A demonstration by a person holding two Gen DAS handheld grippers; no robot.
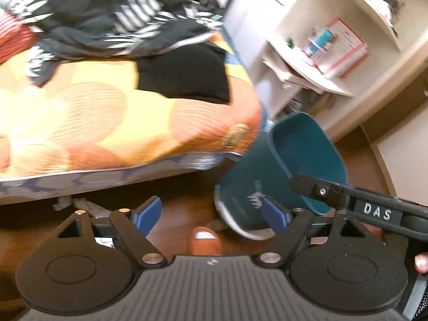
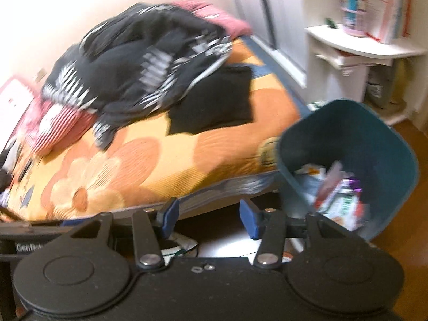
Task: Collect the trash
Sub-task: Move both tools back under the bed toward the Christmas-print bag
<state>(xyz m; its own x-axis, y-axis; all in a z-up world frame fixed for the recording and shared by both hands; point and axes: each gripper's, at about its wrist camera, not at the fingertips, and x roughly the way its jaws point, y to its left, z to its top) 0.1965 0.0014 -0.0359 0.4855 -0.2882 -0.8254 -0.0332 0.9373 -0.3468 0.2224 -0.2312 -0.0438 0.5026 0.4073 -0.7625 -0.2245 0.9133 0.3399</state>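
A teal trash bin (image 1: 299,160) stands on the wooden floor at the corner of the bed; in the right wrist view the bin (image 2: 379,133) holds several wrappers and papers (image 2: 337,195). My left gripper (image 1: 211,215) is open and empty, low over the floor just left of the bin. My right gripper (image 2: 208,218) is open and empty, left of the bin near the bed's edge; its body (image 1: 374,208) shows at the right in the left wrist view. White crumpled scraps (image 1: 77,203) lie under the bed's edge, and paper litter (image 2: 184,243) lies on the floor below the right gripper.
The bed with an orange flowered cover (image 1: 107,123) carries a heap of black-and-white clothes (image 1: 112,13) and a black cloth (image 2: 214,101). A white shelf unit (image 2: 361,50) with books and a cup stands behind the bin. An orange slipper (image 1: 204,240) lies on the floor.
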